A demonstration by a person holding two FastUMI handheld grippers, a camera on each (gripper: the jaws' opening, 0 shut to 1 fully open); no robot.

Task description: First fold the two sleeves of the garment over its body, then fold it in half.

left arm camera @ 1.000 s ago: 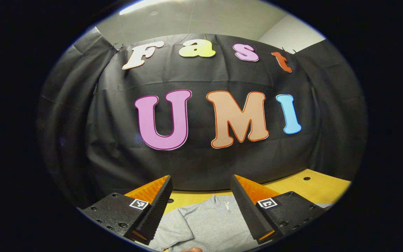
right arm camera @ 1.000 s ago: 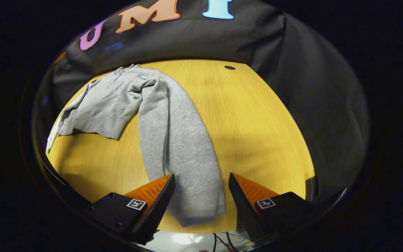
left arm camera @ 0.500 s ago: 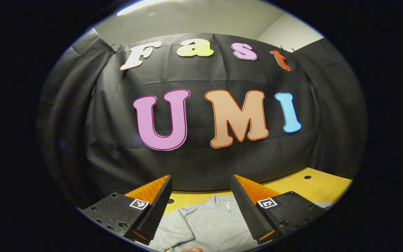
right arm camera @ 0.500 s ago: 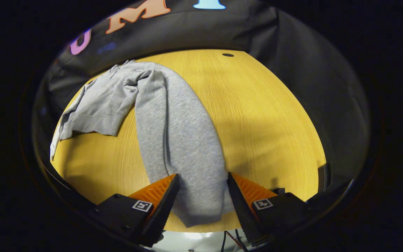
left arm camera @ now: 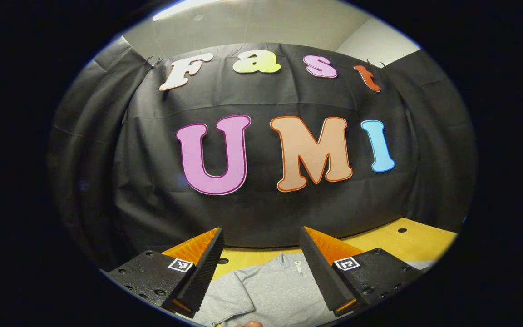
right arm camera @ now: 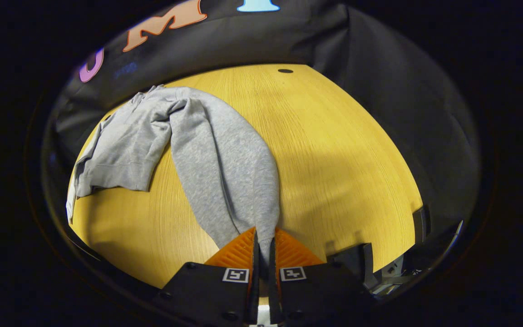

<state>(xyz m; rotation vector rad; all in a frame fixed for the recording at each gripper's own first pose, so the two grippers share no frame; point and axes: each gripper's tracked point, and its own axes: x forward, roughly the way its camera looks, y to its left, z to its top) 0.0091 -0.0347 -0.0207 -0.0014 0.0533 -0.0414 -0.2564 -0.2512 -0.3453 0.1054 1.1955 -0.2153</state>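
Note:
A grey sweatshirt lies on the yellow wooden table. Its long sleeve runs from the shoulder toward me, and my right gripper is shut on the sleeve's cuff end, the cloth pinched between the orange fingers. In the left gripper view the sweatshirt's collar and chest show low down, between and beyond the fingers of my left gripper, which stands open above the cloth with nothing between its fingers. The other sleeve is folded at the body's left side.
The black cloth wall stands close behind the table's far edge. A small dark hole marks the tabletop far back. The table's near right corner has dark fittings beside it. Bare wood lies right of the sleeve.
My right gripper moved forward over the cuff and shut on it; one second ago it was open around the sleeve end. The left gripper has barely moved.

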